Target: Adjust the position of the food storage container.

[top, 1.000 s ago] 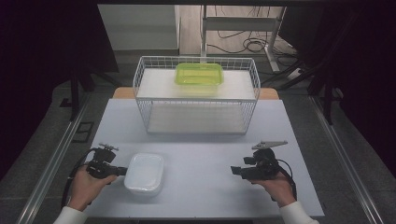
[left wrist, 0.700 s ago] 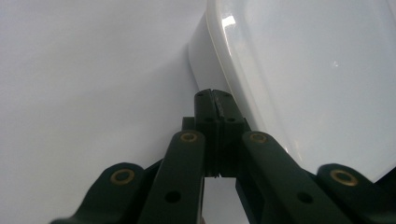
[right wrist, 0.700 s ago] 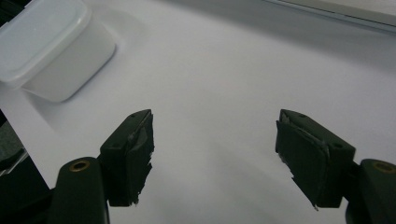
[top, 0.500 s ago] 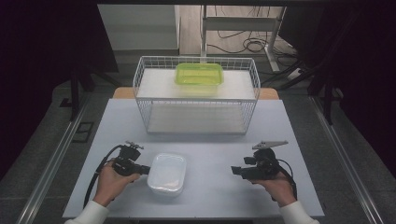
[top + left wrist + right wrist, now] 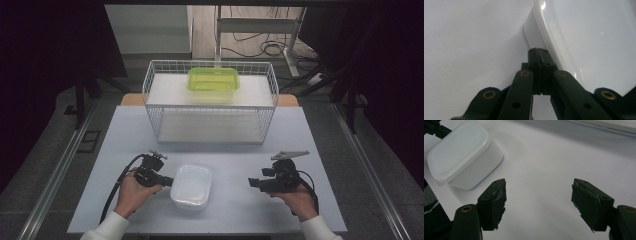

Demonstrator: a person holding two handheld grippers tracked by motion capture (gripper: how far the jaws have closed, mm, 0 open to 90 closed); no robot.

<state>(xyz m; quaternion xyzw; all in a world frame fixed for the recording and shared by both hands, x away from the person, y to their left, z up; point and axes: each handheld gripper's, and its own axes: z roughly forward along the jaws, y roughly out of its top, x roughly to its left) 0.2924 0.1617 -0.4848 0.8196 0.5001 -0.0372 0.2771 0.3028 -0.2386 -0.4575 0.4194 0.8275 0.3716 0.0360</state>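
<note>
A white lidded container (image 5: 191,186) (image 5: 461,155) sits on the pale table (image 5: 310,130) near its front edge, left of centre. My left gripper (image 5: 170,181) (image 5: 538,50) is shut with nothing between its jaws, and its closed tips rest against the container's (image 5: 586,37) left side wall just under the lid rim. To the container's right, my right gripper (image 5: 252,183) (image 5: 537,192) points left toward it, open and apart from it. Bare table shows between its fingers (image 5: 495,202).
A white wire basket (image 5: 210,107) stands at the back of the table, with a lime-green lidded container (image 5: 213,79) on its upper shelf. Bare table lies between the basket and the grippers. Dark floor and metal rails flank the table.
My left gripper has slid to the right across the table with the white container moving right ahead of its shut tips. The right gripper has stayed where it was.
</note>
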